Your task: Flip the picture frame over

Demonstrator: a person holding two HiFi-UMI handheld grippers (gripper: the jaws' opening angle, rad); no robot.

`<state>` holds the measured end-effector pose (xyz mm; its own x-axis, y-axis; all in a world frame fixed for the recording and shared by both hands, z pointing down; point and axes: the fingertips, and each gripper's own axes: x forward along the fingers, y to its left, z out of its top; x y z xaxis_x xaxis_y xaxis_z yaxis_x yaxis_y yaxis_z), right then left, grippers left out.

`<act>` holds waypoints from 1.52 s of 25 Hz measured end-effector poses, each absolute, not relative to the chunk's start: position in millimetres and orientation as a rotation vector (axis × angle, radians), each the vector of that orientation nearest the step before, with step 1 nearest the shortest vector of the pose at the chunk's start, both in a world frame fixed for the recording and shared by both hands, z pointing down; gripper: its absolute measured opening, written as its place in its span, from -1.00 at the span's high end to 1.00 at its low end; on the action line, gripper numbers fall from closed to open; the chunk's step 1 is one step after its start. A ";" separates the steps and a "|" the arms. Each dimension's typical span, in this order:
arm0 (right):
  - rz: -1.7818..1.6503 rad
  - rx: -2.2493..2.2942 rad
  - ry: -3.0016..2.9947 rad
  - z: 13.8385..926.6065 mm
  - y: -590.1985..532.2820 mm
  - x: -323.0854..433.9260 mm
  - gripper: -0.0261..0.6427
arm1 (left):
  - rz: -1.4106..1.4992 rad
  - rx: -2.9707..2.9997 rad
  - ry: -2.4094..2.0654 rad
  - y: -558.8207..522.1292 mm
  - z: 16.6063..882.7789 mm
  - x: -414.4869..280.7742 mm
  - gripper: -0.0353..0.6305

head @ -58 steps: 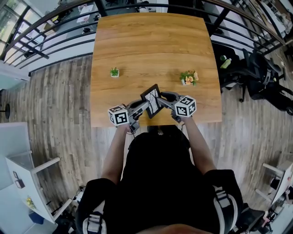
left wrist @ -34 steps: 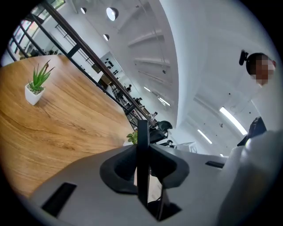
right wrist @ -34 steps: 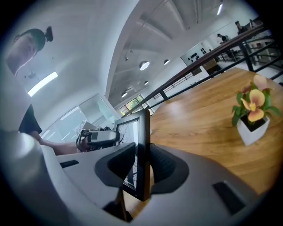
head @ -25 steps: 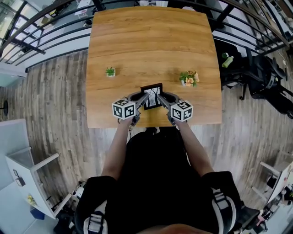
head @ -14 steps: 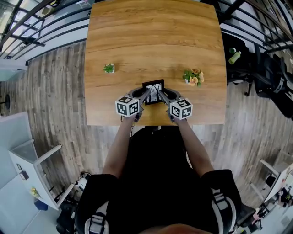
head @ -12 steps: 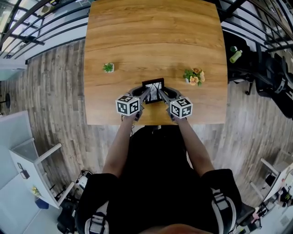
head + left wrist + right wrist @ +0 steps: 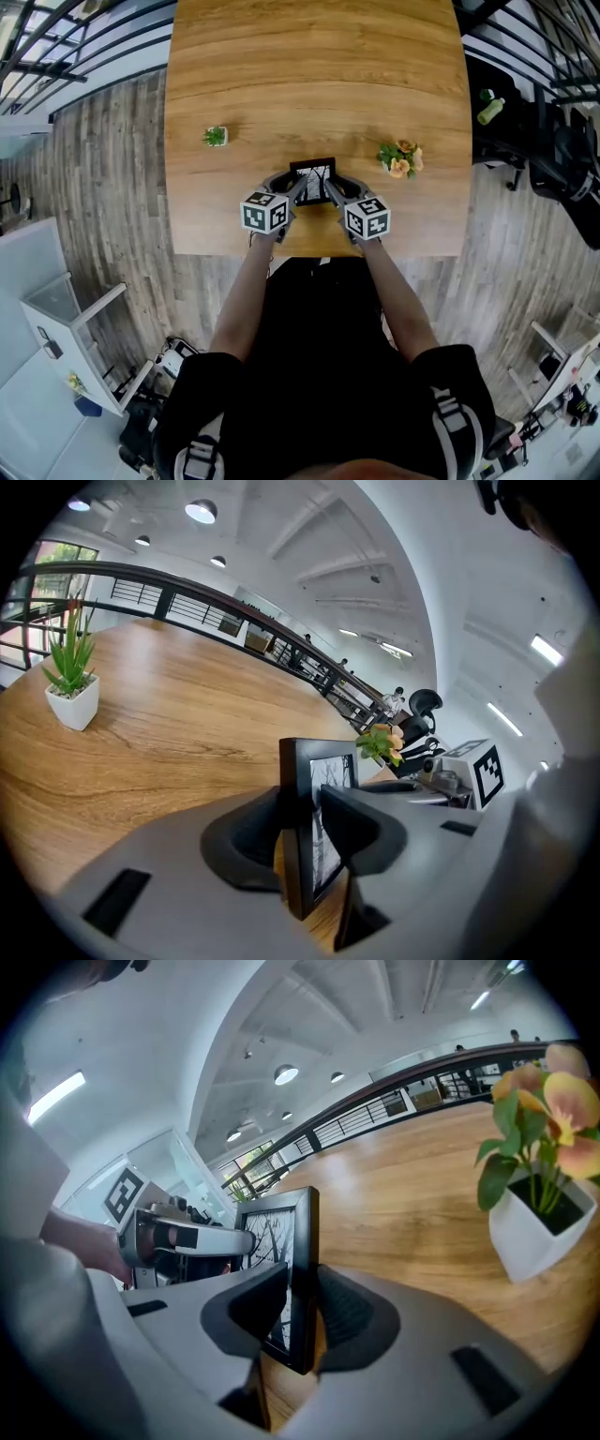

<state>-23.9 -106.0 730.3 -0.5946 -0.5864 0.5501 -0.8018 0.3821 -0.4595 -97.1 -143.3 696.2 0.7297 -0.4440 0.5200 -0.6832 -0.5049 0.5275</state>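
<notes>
A small black picture frame (image 7: 313, 180) with a tree print stands upright near the front edge of the wooden table (image 7: 319, 75), print side towards me. My left gripper (image 7: 297, 190) straddles its left edge (image 7: 298, 761). Its jaws have just been opening and stand loosely around the frame, which is still between them. My right gripper (image 7: 330, 190) is shut on the frame's right edge (image 7: 302, 1213), pads pressed on front and back. The frame's bottom edge is hidden behind the jaws in both gripper views.
A small green plant in a white pot (image 7: 215, 137) stands left of the frame. A white pot of orange flowers (image 7: 400, 159) stands close on the right. The table's front edge (image 7: 319, 251) is just behind the grippers. Black chairs (image 7: 562, 159) stand on the floor at right.
The frame, earlier tilted and held higher, has come down with both grippers and now stands upright and square to me at the table. The left jaws look wider.
</notes>
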 end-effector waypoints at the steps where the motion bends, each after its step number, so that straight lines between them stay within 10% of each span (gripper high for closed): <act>1: 1.026 1.217 -2.345 731.4 -106.8 -23.6 0.60 | 0.424 2.188 -0.854 -144.5 697.7 -97.0 0.49; 38: 0.855 1.193 -2.230 761.9 -134.4 -23.3 0.56 | 0.671 2.204 -1.101 -178.5 743.5 -99.9 0.36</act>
<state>-23.3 -134.4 761.9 -0.5131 -0.5602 0.6503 -0.8514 0.4283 -0.3027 -99.9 -178.5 743.5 0.5331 -0.5361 0.6545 -0.8275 -0.4916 0.2714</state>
